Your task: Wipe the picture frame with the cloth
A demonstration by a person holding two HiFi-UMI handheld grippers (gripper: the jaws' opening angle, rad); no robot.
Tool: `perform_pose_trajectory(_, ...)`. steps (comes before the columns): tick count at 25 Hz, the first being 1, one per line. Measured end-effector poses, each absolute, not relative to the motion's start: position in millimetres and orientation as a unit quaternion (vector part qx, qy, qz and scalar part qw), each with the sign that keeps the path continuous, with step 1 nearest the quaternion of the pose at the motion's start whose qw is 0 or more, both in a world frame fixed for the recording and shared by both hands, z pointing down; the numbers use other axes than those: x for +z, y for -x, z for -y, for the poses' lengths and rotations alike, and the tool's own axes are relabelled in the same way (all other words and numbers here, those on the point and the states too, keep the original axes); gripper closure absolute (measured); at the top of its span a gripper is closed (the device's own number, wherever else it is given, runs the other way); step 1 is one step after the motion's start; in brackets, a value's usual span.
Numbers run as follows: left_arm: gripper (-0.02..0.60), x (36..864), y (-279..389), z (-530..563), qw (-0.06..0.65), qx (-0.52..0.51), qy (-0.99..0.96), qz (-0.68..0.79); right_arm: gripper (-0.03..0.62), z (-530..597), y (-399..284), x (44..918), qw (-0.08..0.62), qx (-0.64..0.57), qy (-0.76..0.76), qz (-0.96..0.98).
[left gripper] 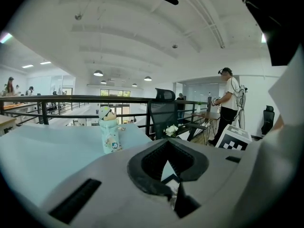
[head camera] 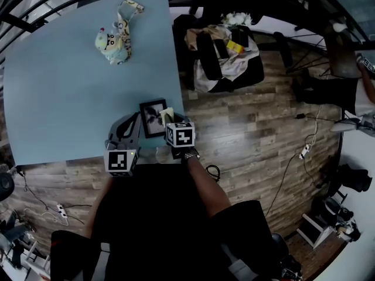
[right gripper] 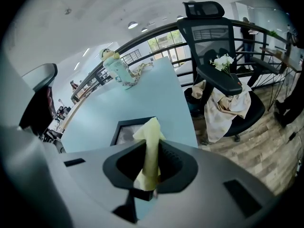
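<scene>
Right claw (right gripper: pixel 150 167), clamped on the cloth (right gripper: pixel 151 141), sits nearest; the picture frame (right gripper: pixel 122 132) lies flat just beyond. Left claw (left gripper: pixel 170 175) is closed.

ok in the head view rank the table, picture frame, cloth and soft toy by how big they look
1. table
2. soft toy
3. picture frame
4. cloth
The soft toy and the picture frame look nearly alike, so that pair is unsure.

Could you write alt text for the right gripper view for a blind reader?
The right gripper pinches a pale yellow cloth by a black picture frame lying flat on a light blue table; an office chair stands to the right.
</scene>
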State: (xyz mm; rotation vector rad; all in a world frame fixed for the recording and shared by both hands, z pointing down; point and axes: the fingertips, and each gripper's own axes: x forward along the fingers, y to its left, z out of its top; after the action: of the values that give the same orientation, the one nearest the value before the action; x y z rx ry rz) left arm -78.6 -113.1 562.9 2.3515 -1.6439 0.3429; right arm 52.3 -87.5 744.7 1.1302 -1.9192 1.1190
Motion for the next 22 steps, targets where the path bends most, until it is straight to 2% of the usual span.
perform_pose_trajectory(22, 0.584, 555, 107, 128, 0.134, 0.119, -0.759, 0.626, 0.536, 145, -42, 745, 0.337, 0.409, -0.400, 0.748)
